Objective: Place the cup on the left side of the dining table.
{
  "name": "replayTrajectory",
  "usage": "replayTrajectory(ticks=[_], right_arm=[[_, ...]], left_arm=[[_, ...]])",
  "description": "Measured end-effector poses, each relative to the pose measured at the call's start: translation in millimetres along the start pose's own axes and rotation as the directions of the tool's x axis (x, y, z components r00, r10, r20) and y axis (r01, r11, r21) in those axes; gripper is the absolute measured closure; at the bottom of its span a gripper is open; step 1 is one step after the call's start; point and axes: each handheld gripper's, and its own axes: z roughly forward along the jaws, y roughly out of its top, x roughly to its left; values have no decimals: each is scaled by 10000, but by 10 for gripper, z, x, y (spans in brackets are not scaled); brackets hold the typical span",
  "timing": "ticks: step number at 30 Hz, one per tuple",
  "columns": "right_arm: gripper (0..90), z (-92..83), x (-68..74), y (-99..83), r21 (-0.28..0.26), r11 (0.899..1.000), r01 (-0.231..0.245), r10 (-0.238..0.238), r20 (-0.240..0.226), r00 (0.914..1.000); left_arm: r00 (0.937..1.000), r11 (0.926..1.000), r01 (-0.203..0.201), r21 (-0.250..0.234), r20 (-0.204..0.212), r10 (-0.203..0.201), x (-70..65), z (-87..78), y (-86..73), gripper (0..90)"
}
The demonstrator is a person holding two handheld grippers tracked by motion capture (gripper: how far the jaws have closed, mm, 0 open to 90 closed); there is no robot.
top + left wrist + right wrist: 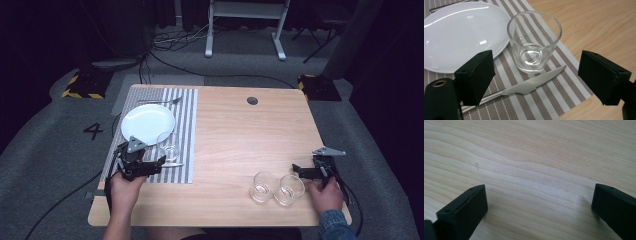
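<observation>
The glass stands on the striped mat near the table's left edge, between plate and knife. Fragile, slippery: grip its walls. Left gripper wide, empty.

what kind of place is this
Probably a recording studio or lab, not a home: a lone wooden table on grey carpet against dark surroundings, cables across the floor, a yellow-and-black striped block, and a number 4 marked on the floor.
</observation>
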Motion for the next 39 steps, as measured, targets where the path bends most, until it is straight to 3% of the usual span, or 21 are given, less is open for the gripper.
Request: replayTrajectory(ticks=[12, 15, 20, 27, 33, 39], right_arm=[[7, 4, -2, 5, 11, 10000, 2, -2, -25, 10000], [6, 4, -2, 5, 6, 10000, 7, -7, -30, 10000], [7, 4, -2, 5, 8, 10000, -4, 4, -23, 10000], [7, 4, -3, 5, 5, 10000, 7, -7, -25, 10000], [6, 4, -4, 6, 9, 10000, 16, -16, -28, 10000], [6, 4, -3, 6, 16, 10000, 7, -7, -31, 10000]], left_arm=[[9999, 9992, 27, 405, 131, -32, 51, -83, -166, 139], [9998, 9976, 27, 695, 207, -42, 85, -109, -218, 138], [10000, 9922, 59, 1246, 71, -68, 125, -125, -353, 129], [9998, 9881, 178, 1531, -24, -176, 157, -176, -476, 126], [9993, 9783, 349, 2041, -167, -322, 201, -202, -630, 126], [9992, 9737, 384, 2247, -160, -357, 211, -224, -711, 127]])
